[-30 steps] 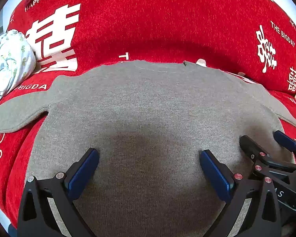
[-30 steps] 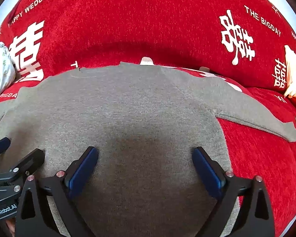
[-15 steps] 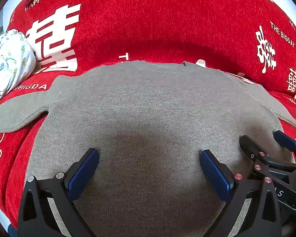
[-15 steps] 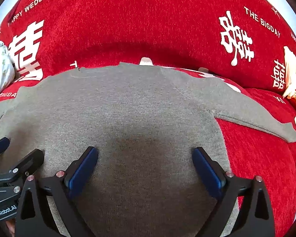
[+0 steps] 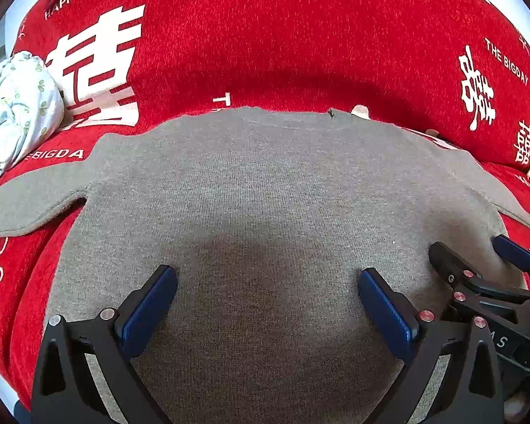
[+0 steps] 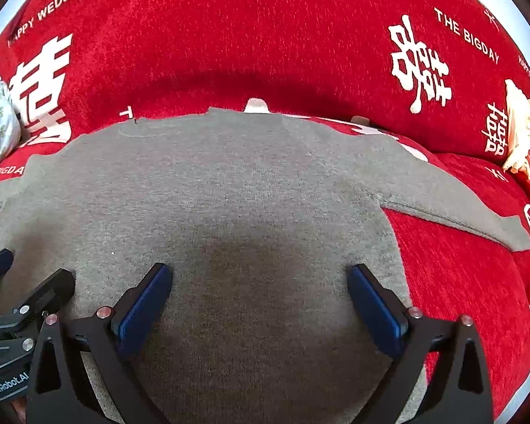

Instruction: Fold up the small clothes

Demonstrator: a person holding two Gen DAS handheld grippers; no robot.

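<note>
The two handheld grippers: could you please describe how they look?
Both the left gripper and right gripper are black angular frames with silver rivets and two fingers faced with ribbed blue pads. White lettering shows on each body.

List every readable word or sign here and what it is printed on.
"HAPPY WEDDING": red cover, top left.
"THE BIGDAY": same cover, top right.
"BIGDA", cut off: cover beside the grey sweater.
Large white double-happiness signs: cover.
"enRobot.AI", cut off: left gripper body.
</note>
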